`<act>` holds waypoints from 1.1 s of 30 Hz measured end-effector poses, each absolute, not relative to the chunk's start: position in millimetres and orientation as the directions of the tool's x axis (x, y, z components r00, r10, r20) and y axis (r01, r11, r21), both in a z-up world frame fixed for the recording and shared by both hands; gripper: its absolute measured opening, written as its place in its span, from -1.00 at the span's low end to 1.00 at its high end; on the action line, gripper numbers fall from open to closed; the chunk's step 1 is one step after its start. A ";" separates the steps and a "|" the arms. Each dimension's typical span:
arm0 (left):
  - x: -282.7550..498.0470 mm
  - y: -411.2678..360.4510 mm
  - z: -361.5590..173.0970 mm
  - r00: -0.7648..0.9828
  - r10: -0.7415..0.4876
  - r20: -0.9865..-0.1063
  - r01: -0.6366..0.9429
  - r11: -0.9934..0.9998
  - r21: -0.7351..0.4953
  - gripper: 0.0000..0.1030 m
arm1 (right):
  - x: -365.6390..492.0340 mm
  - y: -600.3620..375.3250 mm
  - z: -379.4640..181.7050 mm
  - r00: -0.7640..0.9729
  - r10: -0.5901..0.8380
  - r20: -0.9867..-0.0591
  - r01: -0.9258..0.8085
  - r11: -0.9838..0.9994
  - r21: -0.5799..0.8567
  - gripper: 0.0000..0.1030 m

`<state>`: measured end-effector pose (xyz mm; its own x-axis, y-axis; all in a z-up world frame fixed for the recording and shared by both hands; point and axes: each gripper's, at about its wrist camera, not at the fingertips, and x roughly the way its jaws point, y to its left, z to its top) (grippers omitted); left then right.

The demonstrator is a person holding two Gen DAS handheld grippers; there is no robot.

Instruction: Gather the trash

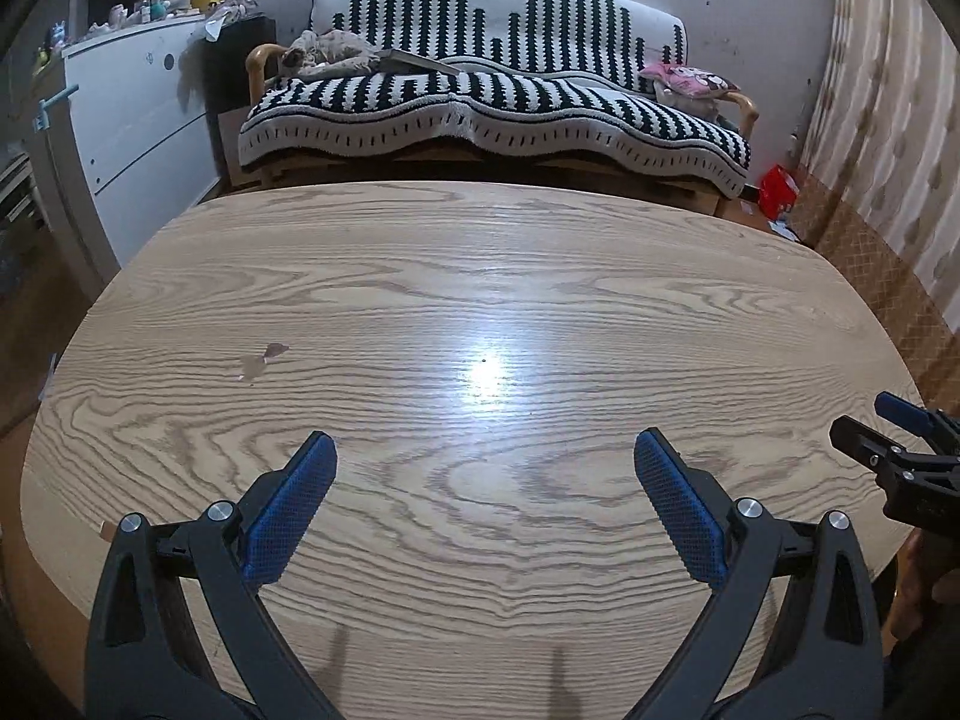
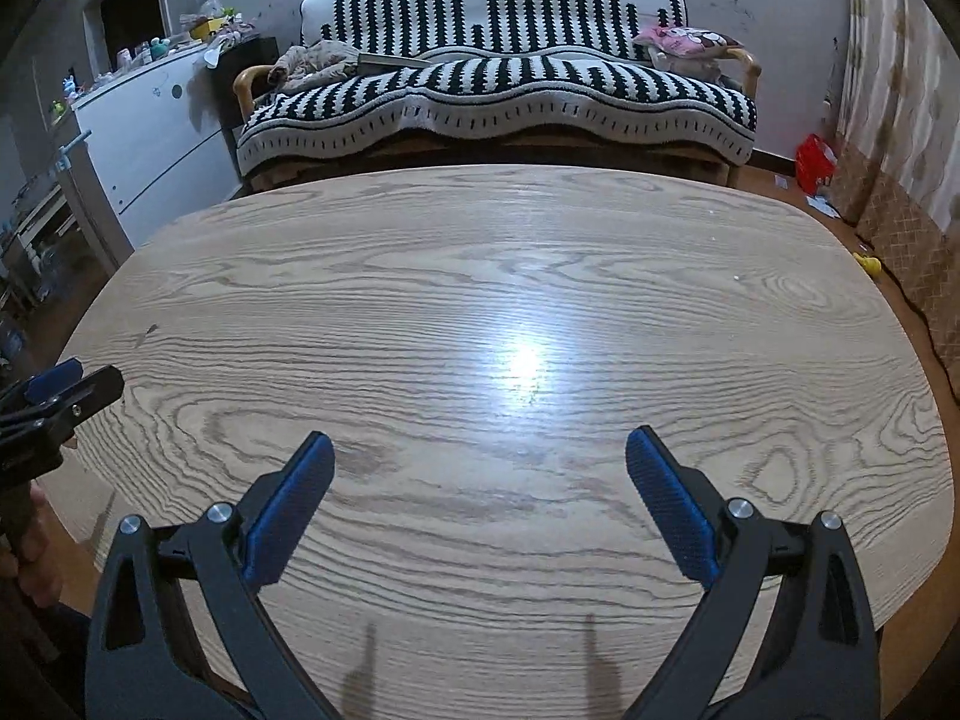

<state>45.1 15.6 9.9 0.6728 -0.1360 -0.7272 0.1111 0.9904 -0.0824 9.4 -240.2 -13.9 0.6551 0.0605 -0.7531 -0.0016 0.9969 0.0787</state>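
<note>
No trash showing on wooden table (image 1: 480, 276) in either view, so its direction, long axis and nearer hand cannot be told. Left gripper (image 1: 485, 450) hovering over near table edge, jaws spread wide, gripping nothing. Right gripper (image 2: 479, 450) hovering alongside, likewise spread and gripping nothing.

We hold our left gripper (image 1: 485, 450) low and level, its two blue-padded fingers (image 1: 297, 504) spread wide with nothing between them; our right gripper (image 2: 480, 450) sits in the same pose, its blue pads (image 2: 669, 507) equally far apart and bare; the two grippers hang side by side, each showing at the edge of the other's view, not touching.
</note>
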 end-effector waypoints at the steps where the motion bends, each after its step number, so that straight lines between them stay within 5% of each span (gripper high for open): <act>1: 45.2 16.1 9.9 0.672 -0.142 -0.727 0.112 0.990 -0.089 0.87 | 8.8 -238.9 -14.5 0.655 0.060 -0.753 -0.001 0.997 0.079 0.83; 33: 42.8 16.8 7.3 0.670 -0.145 -0.728 0.119 0.989 -0.087 0.87 | 2.3 -245.9 -14.8 0.653 0.056 -0.755 0.001 0.997 0.074 0.85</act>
